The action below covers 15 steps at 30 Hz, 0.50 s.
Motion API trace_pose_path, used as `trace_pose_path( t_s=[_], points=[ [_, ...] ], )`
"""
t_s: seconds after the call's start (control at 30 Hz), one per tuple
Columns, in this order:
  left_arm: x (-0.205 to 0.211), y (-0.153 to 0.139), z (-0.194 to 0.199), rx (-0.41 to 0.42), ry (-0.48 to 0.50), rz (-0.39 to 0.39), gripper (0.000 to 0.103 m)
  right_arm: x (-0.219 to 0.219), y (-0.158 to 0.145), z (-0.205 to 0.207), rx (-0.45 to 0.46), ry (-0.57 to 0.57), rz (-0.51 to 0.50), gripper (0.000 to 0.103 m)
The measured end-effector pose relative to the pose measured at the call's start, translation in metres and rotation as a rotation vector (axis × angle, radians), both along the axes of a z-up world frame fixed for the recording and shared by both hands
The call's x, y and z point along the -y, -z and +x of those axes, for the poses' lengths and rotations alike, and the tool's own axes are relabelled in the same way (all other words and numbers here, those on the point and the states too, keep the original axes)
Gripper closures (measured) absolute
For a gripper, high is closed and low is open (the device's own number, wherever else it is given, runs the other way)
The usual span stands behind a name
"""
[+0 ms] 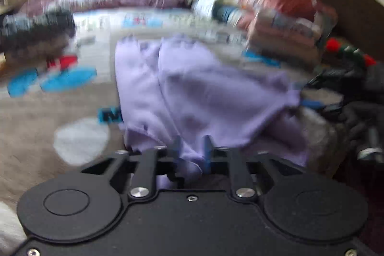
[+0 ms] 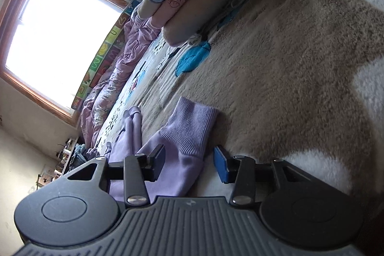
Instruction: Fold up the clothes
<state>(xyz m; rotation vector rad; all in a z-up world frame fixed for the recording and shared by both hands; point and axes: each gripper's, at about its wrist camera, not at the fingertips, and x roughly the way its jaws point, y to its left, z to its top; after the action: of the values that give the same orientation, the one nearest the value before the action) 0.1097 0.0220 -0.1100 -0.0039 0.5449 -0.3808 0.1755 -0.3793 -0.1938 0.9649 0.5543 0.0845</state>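
Daylight pours through a wood-framed window (image 2: 55,40) behind a bed covered by a fuzzy tan and white blanket (image 2: 300,68). Along the bed's far edge, under the window, lies a crumpled purple quilt (image 2: 115,78).

In the blurred left wrist view, a dark heap of clothes (image 1: 36,32) sits near the bed's left edge. A lilac garment (image 1: 192,92) is spread over the middle of the blanket, reaching toward the near edge. The left tongs (image 1: 192,150) are pinched narrow on a bunch of its cloth, which hangs down between the blue pads.

To the right, a stack of folded clothes (image 1: 283,30) in pinks and beige stands by the headboard.

In the right wrist view, the lilac garment's ribbed cuff (image 2: 192,121) rests on the blanket, and the right tongs (image 2: 189,160) stand wide, one finger on each side of the sleeve, the blue pad (image 2: 222,164) apart from the cloth.
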Motion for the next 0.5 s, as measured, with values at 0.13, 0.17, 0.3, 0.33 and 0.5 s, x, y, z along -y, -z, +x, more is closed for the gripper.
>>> trace_pose_path(
  t_s=[0.13, 0.17, 0.3, 0.33, 0.5],
  points=[
    [-0.021, -0.014, -0.031, 0.081, -0.006, -0.026, 0.042, -0.003, 0.001, 0.01, 0.005, -0.007, -0.04, 0.078],
    [-0.024, -0.013, -0.036, 0.082, -0.013, -0.017, 0.042, -0.003, 0.002, 0.011, 0.008, -0.005, -0.041, 0.084],
    [-0.017, 0.006, -0.047, 0.098, 0.005, 0.102, 0.042, -0.005, -0.004, 0.012, 0.04, -0.009, -0.059, 0.091],
    [-0.012, 0.009, -0.048, 0.113, 0.02, 0.144, 0.042, -0.005, -0.009, 0.012, 0.046, -0.007, -0.063, 0.091],
    [0.015, 0.031, -0.055, 0.2, 0.099, 0.402, 0.044, -0.005, -0.043, 0.013, 0.105, -0.019, -0.092, 0.092]
  ],
)
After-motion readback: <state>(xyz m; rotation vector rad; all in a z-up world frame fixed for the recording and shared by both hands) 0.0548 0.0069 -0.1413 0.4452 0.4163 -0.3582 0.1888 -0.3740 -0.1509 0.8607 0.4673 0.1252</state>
